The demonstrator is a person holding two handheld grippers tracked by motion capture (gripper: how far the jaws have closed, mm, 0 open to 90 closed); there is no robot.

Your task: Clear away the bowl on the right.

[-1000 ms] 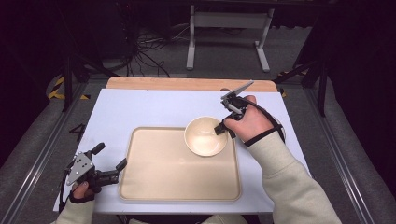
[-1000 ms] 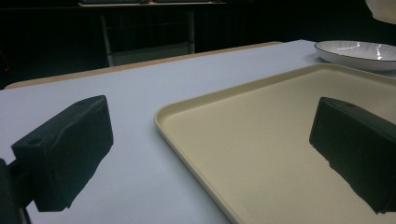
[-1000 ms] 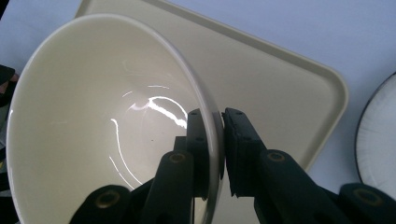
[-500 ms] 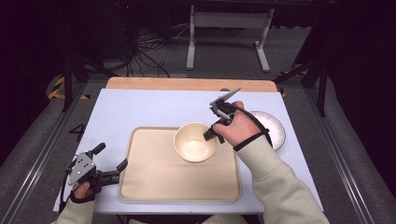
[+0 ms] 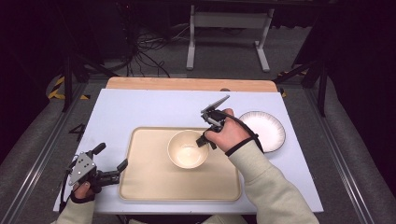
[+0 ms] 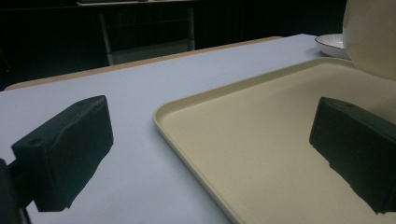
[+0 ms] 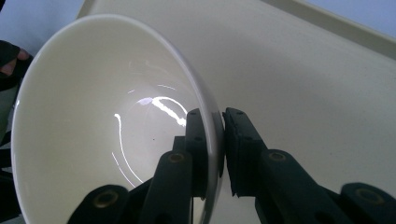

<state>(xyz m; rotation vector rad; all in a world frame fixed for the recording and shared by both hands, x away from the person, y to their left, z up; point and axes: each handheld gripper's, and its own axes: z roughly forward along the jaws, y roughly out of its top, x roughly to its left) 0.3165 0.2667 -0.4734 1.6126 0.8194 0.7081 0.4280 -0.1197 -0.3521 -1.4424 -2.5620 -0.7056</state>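
- We see the cream-white glazed ceramic bowl [image 5: 187,148] over the middle of the tray, its mouth up in the high view; whether its foot rests on the tray or hangs just above it we cannot tell.
- The right gripper [image 7: 215,140] pinches the bowl's rim on the side nearest the right hand, one black pad [image 7: 198,144] inside the wall and the other outside, the jaws pressed on the thin wall between them; we judge that a rim pinch suits a bowl too wide to span.
- The beige rectangular plastic tray [image 5: 140,186] lies on the pale blue table top [image 5: 140,109], long side toward the person; we judge it the place where the bowl is being set.
- The left gripper [image 5: 108,170] sits low at the tray's near left corner with its jaws spread wide and nothing between them; in the left gripper view one jaw stands over the table top and the other over the tray, with the tray's rim [image 6: 187,140] between; we judge it poised to steady the tray.
- A white round plate with a dark rim [image 5: 268,128] lies on the table top to the right of the tray, apart from it and just beside the right hand.
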